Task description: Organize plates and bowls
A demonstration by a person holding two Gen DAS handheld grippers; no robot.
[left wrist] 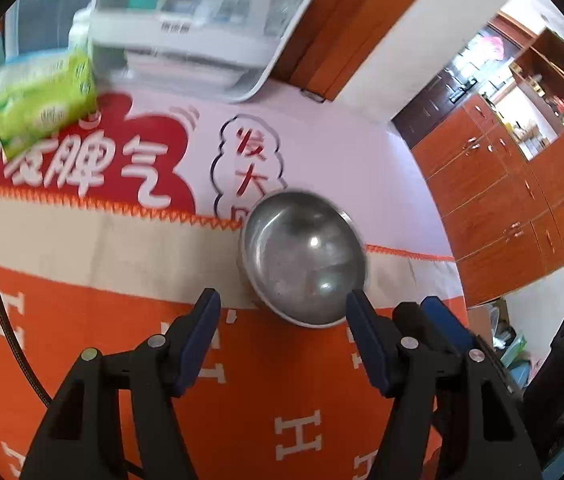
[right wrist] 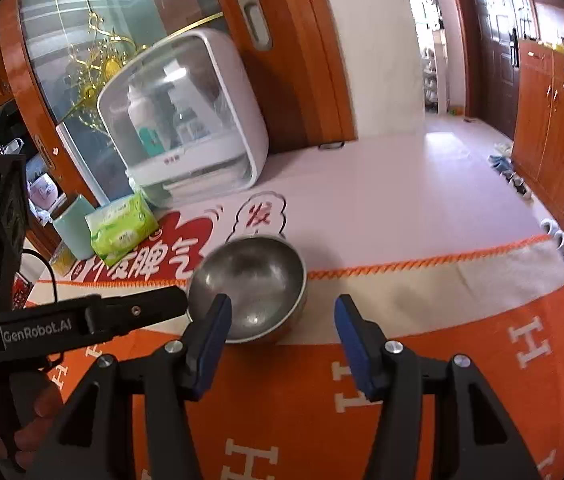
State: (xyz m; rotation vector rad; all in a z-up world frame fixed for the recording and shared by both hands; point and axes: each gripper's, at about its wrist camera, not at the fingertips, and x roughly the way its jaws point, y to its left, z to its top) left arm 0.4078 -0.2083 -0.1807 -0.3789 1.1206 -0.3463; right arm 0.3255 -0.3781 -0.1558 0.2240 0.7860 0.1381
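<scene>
Black arms with blue pads fill the bottom of both wrist views. The left gripper [left wrist: 282, 304] has its jaws about half open with nothing between the pads; the near rim of the metal bowl [left wrist: 305, 256] sits just beyond the gap, toward the right pad, and whether that pad touches the rim cannot be told. The right gripper [right wrist: 282, 312] also stands about half open and holds nothing; in its view the bowl [right wrist: 250, 284] lies behind the left pad, a little left of the gap.

That bowl stands upright with its mouth facing up. Being round, it has no long axis. It rests on the pale band of the cloth [left wrist: 102, 240], near the zigzag orange stitching, with the orange lettered part of the cloth [right wrist: 282, 400] nearer the cameras.

From the right wrist, the left gripper's body [right wrist: 82, 320] reaches in from the left edge with its tip close to the bowl's left rim, and a hand [right wrist: 30, 420] grips its handle at lower left.

Right of the bowl the worktop [right wrist: 381, 200] is bare out to its far edge. At upper left stand a green tissue pack [right wrist: 122, 232], a pale green cup [right wrist: 74, 228] and a white dish cabinet [right wrist: 186, 120], well apart from the bowl. Wooden cupboards [left wrist: 513, 200] line the right side.
</scene>
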